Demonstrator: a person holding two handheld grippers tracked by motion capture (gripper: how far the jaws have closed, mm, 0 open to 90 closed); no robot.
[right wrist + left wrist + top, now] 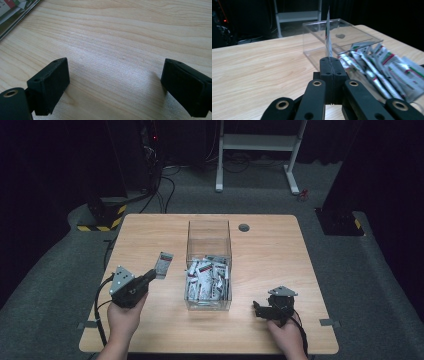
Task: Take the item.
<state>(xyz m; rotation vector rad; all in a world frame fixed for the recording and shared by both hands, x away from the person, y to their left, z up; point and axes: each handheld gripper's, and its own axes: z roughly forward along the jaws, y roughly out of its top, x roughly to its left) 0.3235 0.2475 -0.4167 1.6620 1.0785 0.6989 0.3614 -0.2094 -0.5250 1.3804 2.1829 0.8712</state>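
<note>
A clear plastic box (pixel 208 235) stands in the middle of the wooden table (pixel 270 255), holding several silver sachets (pixel 206 277) with red and green print. My left gripper (pixel 151 276) is to the left of the box, shut on one sachet (pixel 163 264) that it holds above the table. In the left gripper view that sachet (pixel 328 37) stands edge-on from between the closed jaws, with the box (pixel 342 35) and its sachets (pixel 382 67) beyond. My right gripper (pixel 258 309) rests low at the table's front right, open, with bare wood between its fingers (pixel 50 85).
A round grommet hole (pixel 244 227) sits in the table behind the box. A white desk frame (pixel 257 150) and cables lie on the grey floor beyond. A black stand with yellow-black tape (pixel 102 215) is at the far left. Bare wood surrounds the box.
</note>
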